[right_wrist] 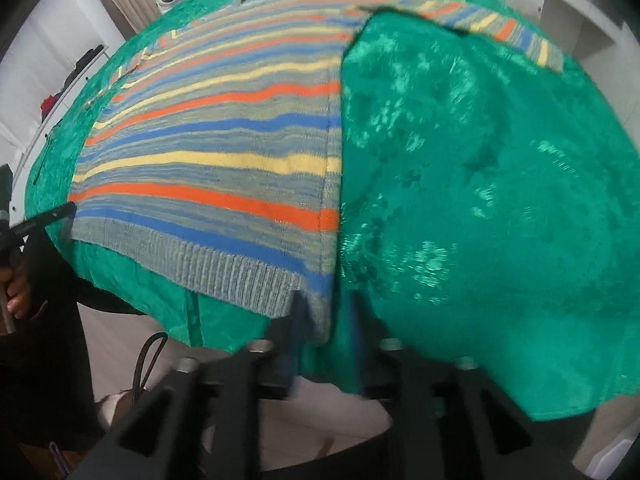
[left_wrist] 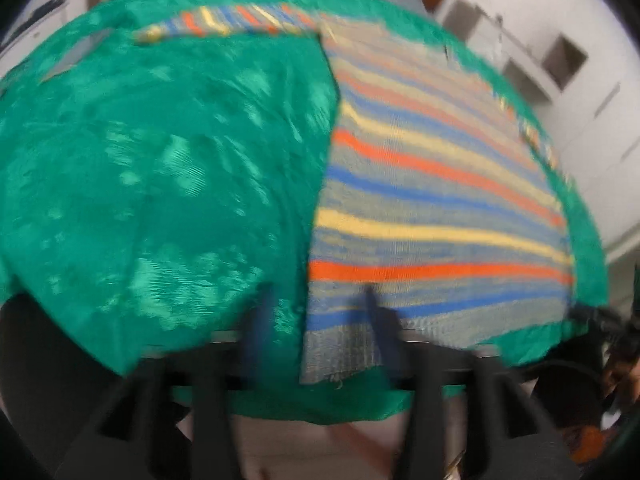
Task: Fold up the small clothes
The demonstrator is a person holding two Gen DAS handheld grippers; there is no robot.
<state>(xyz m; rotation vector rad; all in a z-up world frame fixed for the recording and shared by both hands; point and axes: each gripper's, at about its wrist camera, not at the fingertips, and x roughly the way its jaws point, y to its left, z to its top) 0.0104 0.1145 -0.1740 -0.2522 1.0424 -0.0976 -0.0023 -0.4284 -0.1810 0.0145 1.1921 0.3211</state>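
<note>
Two grippers sit at the near edge of the table, both angled down at the striped sweater (right_wrist: 208,168). Sweater lies flat on the green tablecloth (right_wrist: 480,200), ribbed hem toward the cameras and overhanging the table edge a little; one sleeve (right_wrist: 496,28) lies out across the cloth at the far side. Left gripper (left_wrist: 316,320): fingers apart, the sweater's side edge and hem corner lie between them, pads not visibly pressing on the knit; frame is motion-blurred. Right gripper (right_wrist: 324,320): fingers narrower but still apart, the hem corner and side seam sit in the gap, one finger (right_wrist: 298,312) against the ribbing; can't tell a firm pinch. Right wrist view also shows a hand (right_wrist: 16,288) at the far left, holding a dark tool.
</note>
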